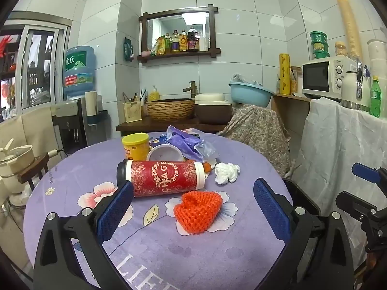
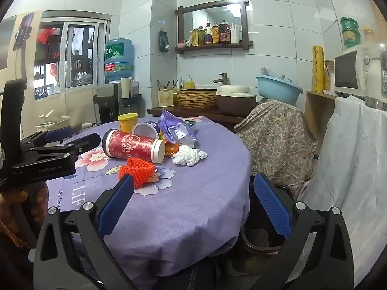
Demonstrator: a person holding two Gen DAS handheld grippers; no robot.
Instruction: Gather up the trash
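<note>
I can't see the small orange thing [image 1: 207, 166] tucked behind the red CHAGEE cup [image 1: 160, 177], mostly hidden.

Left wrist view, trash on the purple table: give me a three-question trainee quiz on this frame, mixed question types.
1. True or false: the red cup stands upright on the purple tablecloth.
2. Multiple choice: what lies nearest the left tool? A) the crumpled white tissue B) the orange knitted piece C) the yellow can
3. Short answer: is anything held in the left tool or the right tool?

Key
1. False: it lies on its side, with its dark lid toward the left of the view.
2. B
3. No: both tools are open and empty, short of the trash.
</note>
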